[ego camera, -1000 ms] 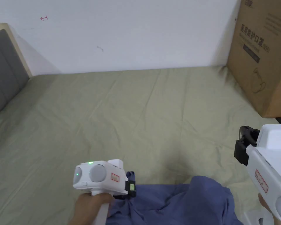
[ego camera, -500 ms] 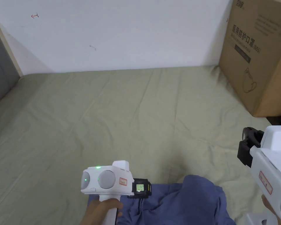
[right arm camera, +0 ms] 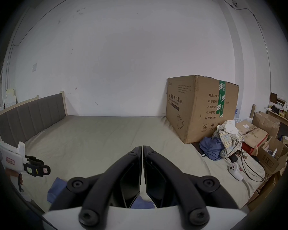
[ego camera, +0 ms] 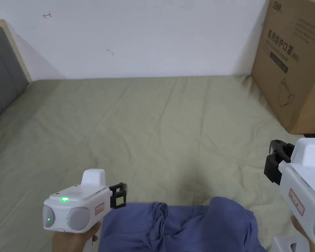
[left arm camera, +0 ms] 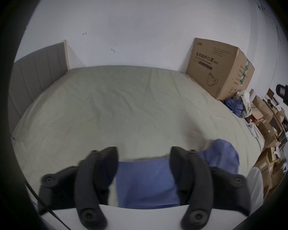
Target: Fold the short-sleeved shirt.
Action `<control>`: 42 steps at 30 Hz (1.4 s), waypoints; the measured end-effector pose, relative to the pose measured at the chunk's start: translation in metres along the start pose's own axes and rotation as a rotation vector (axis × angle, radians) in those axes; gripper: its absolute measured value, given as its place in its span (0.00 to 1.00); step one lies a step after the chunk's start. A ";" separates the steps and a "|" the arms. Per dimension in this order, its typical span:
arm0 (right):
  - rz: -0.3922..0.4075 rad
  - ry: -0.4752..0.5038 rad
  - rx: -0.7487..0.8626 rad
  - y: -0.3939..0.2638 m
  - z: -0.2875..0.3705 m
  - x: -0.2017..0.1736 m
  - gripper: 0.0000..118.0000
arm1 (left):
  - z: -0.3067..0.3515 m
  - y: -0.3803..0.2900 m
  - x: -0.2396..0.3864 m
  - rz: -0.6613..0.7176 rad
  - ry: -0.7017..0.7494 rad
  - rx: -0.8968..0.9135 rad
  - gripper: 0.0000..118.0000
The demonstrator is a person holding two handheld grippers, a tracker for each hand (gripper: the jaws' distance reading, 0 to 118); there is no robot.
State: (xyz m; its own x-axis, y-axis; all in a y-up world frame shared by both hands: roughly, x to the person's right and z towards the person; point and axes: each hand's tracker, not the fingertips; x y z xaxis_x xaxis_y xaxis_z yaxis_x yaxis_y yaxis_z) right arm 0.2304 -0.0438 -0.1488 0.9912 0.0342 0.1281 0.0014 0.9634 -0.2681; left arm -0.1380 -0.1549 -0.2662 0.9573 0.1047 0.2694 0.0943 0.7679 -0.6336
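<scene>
Blue shirt (ego camera: 186, 228) lies crumpled at the near edge of the bed (ego camera: 147, 131), a raised hump of cloth at its right end. Olive sheet beyond it is bare and creased up to the wall (ego camera: 147, 36).

Left tool (left arm camera: 144, 157): jaws spread wide, hanging over the shirt's left part; blue cloth shows between them in the left gripper view, nothing pinched. In the head view it sits at the shirt's left corner, held from below by a hand (ego camera: 73, 241); whether a jaw tip brushes the cloth is hard to tell.

Right tool (right arm camera: 142, 148): jaws pressed together, a thin slit between the pads, no cloth in them. It points across the bed above the shirt's right end; a scrap of blue shows under it.

Around:
- Cardboard box (ego camera: 294, 62) stands on the bed's far right corner against the wall.
- Grey headboard (ego camera: 2, 69) at the left end.
- Pile of clothes (right arm camera: 223, 142), blue and plaid, lies at the box's near side, by the bed's right edge.
- White controller (right arm camera: 235, 170) and black cable (right arm camera: 249, 168) lie on the sheet near the pile.
- More open cartons (right arm camera: 263, 134) stacked past the right edge.

Open sheet lies between the shirt and the box.
</scene>
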 end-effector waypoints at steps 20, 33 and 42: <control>0.012 -0.029 -0.032 -0.005 0.000 0.012 0.02 | -0.080 -0.087 0.071 -0.061 -0.152 -0.258 0.00; 0.003 -0.059 -0.039 -0.009 0.000 0.025 0.02 | -0.073 -0.063 0.087 0.053 -0.272 -0.215 0.00; 0.013 -0.041 -0.026 -0.003 -0.002 0.016 0.02 | -0.017 -0.005 0.000 0.185 -0.371 -0.140 0.00</control>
State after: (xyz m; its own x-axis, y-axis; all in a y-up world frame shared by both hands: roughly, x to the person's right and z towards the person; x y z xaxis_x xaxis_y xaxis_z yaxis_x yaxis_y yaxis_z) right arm 0.2461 -0.0470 -0.1476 0.9848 0.0586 0.1635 -0.0079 0.9556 -0.2947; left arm -0.1341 -0.1697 -0.2755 0.8007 0.4722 0.3685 -0.0090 0.6247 -0.7808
